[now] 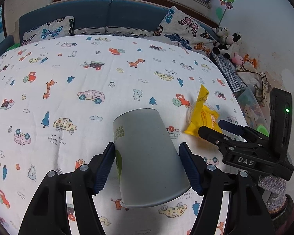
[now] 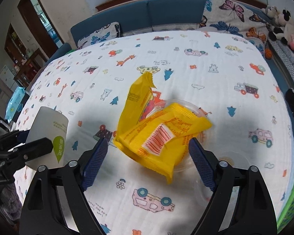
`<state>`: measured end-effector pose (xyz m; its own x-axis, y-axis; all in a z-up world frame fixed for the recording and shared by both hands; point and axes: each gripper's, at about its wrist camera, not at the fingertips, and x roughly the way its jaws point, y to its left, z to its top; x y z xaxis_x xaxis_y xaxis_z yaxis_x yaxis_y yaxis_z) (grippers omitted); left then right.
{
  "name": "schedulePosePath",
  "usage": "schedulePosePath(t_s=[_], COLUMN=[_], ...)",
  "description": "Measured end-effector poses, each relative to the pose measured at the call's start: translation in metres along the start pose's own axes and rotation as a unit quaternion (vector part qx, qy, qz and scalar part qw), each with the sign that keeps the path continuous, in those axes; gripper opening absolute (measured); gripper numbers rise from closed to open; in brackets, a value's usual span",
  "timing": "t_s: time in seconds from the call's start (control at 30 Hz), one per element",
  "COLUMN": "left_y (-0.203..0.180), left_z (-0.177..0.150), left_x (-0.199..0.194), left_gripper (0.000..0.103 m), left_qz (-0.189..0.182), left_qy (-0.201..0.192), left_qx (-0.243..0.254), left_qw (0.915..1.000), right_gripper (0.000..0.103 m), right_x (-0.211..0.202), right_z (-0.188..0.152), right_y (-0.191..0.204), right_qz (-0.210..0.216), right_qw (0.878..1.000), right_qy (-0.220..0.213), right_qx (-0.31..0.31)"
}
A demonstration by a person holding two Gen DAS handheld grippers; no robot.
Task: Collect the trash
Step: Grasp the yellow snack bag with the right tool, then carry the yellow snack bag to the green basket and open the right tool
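A grey paper cup (image 1: 145, 156) with green print hangs upside down between the blue pads of my left gripper (image 1: 147, 145), which is shut on its sides above the patterned bedspread (image 1: 68, 90). The right wrist view shows the same cup (image 2: 47, 125) and left gripper (image 2: 35, 137) at the left edge. A crumpled yellow wrapper (image 2: 156, 133) lies on a clear plastic container (image 2: 186, 105). My right gripper (image 2: 148, 139) stands open around the wrapper, and its pads do not press on it. In the left wrist view the right gripper (image 1: 210, 126) is at the wrapper (image 1: 201, 113).
Butterfly pillows (image 1: 186, 29) and a blue headboard (image 1: 107, 15) line the far side. Plush toys (image 1: 227, 43) sit in the right corner. A green basket (image 2: 292, 192) is at the bed's right edge, a blue wipes pack (image 2: 14, 101) beyond its left edge.
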<state>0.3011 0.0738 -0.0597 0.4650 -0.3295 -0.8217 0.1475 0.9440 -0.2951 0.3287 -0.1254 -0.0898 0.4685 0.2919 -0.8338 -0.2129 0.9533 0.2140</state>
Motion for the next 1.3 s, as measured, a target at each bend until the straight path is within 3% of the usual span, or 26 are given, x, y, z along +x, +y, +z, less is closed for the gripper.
schedulePosePath(t_s=[0.43, 0.53, 0.73, 1.3], left_y=[0.005, 0.005, 0.005, -0.028], left_z=[-0.005, -0.005, -0.006, -0.018], left_x=[0.002, 0.001, -0.001, -0.025], left_gripper=[0.065, 0.065, 0.065, 0.064], left_qz=[-0.001, 0.000, 0.000, -0.013], left_qy=[0.004, 0.004, 0.002, -0.010], left_qx=[-0.002, -0.001, -0.005, 0.021], left_qw=[1.0000, 1.0000, 1.0000, 0.9996], right_gripper=[0.090, 0.087, 0.071, 0.061], right_x=[0.017, 0.015, 0.005, -0.069], right_z=[0.007, 0.007, 0.001, -0.031], right_y=[-0.006, -0.006, -0.009, -0.008], right_qz=[0.006, 0.002, 0.009, 0.046], right_qw=[0.999, 0.999, 0.999, 0.997], right_qy=[0.008, 0.001, -0.010, -0.065], right_qx=[0.042, 0.042, 0.036, 0.016])
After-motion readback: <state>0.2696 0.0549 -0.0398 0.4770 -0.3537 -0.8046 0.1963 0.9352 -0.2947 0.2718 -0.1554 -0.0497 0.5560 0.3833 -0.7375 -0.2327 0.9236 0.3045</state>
